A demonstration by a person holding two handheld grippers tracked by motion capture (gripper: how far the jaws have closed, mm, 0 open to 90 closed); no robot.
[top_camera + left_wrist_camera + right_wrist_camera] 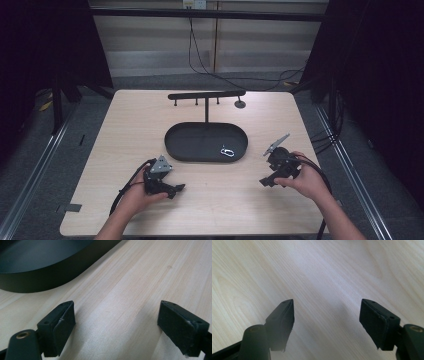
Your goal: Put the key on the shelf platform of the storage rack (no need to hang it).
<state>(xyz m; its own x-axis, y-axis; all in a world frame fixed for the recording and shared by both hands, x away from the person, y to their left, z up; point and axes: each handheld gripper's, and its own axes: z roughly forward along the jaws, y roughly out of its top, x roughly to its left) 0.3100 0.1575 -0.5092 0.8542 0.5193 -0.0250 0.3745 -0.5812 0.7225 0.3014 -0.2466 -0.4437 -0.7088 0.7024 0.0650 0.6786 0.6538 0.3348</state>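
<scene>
The left gripper (175,189) is held in the person's left hand (134,196) low over the near-left part of the wooden table (125,125), its grey three-cornered plate uppermost; in the left gripper view its two black jaws stand wide apart with bare wood between them and nothing held, and the curved wall of the black tray (50,277) runs across the upper left of that view, near the jaws but not touching them. At the centre of the table, the black oval tray (180,150) forms the base of a stand; a thin post (206,110) rises from its far edge and carries a horizontal bar (206,95) with short pegs beneath it. A small silver carabiner (227,151) lies flat inside the tray, near its right end and close to the near wall; it lies apart from both grippers. The right gripper (264,183) is held in the person's right hand (305,182) over the near-right part of the table, just beside the tray's right end; in the right gripper view (327,320) its jaws stand wide apart over bare wood, gripping nothing.
</scene>
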